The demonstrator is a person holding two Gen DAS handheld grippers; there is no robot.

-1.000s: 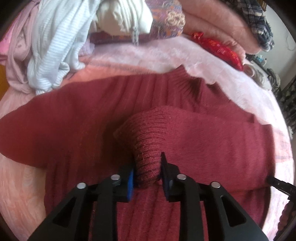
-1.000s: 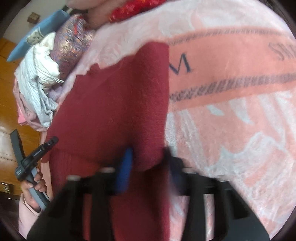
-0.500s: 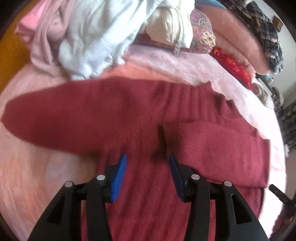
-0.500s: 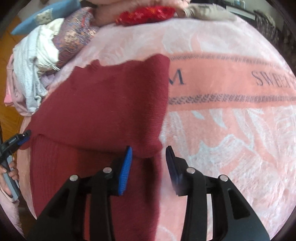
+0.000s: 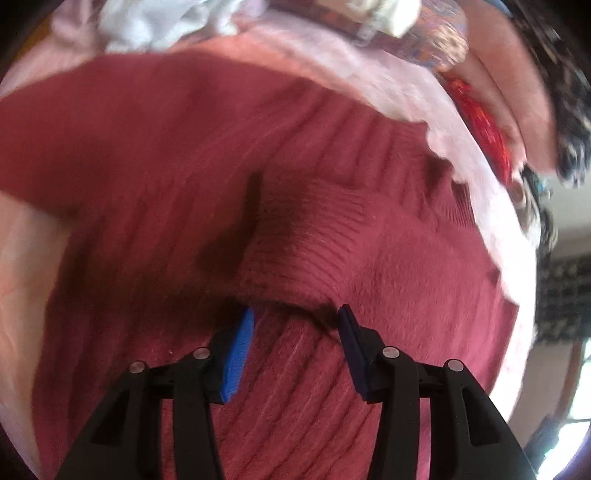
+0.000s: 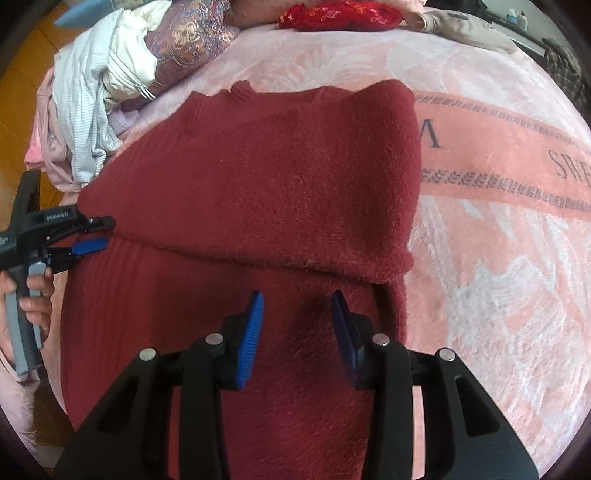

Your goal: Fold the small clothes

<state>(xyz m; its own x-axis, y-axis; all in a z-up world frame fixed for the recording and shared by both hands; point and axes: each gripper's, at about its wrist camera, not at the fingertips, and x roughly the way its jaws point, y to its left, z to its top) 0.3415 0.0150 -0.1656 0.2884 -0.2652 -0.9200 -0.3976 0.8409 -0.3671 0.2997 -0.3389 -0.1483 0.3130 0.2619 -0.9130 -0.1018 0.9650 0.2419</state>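
A dark red knit sweater (image 6: 258, 177) lies flat on the pink blanket (image 6: 498, 258), collar at the far side. One sleeve is folded across its chest, its ribbed cuff (image 5: 295, 240) resting on the body. My left gripper (image 5: 295, 314) hovers open just short of that cuff, with nothing between its pads. My right gripper (image 6: 297, 299) is open over the sweater's body, just below the folded sleeve's thick edge (image 6: 388, 266). In the right wrist view the left gripper (image 6: 92, 232) shows at the sweater's left side, held by a hand (image 6: 33, 291).
A heap of pale clothes (image 6: 96, 96) and a patterned cushion (image 6: 188, 40) sit at the far left of the bed. A red embroidered pouch (image 6: 340, 16) lies at the far edge. Wooden floor (image 6: 22, 110) shows beyond the left side.
Both grippers have let go of the sleeve: the left released the cuff, the right released the fold. Both opened and drew back a little. The sleeve now lies across the chest.
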